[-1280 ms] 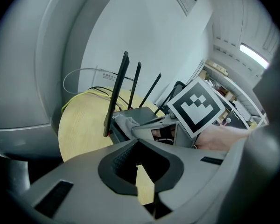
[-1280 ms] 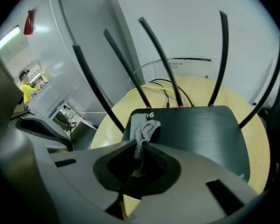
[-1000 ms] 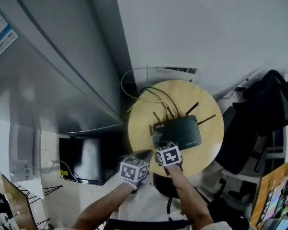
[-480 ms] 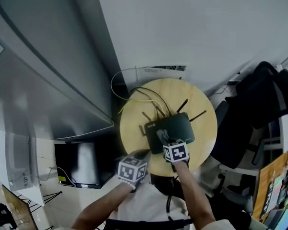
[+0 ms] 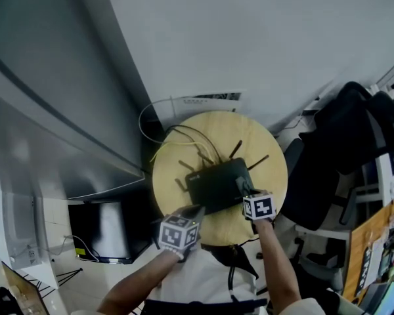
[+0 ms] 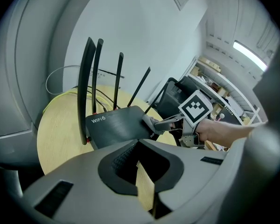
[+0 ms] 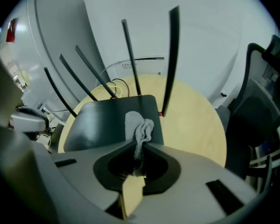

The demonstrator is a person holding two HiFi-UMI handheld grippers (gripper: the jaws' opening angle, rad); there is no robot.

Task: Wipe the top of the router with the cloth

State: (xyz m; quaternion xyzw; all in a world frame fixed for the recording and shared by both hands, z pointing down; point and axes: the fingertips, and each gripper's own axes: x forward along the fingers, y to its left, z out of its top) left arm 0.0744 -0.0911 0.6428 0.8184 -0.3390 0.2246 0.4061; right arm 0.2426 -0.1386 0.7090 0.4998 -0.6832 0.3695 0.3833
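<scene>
The right forearm reaches forward, and the right hand-held gripper [image 7: 141, 146] pinches the cloth [image 7: 139, 129] against the top of the router [image 5: 213, 182], near its right end, on the round counter [image 5: 272, 169]. The left hand-held gripper [image 6: 138, 143], jaws pressed together and empty, is at the counter's near edge.

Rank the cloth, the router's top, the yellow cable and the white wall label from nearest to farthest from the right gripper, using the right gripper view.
1. Cloth, pinched in the jaws.
2. Router top, just beneath it.
3. Yellow cable, behind the router.
4. White wall label, past the table.
</scene>
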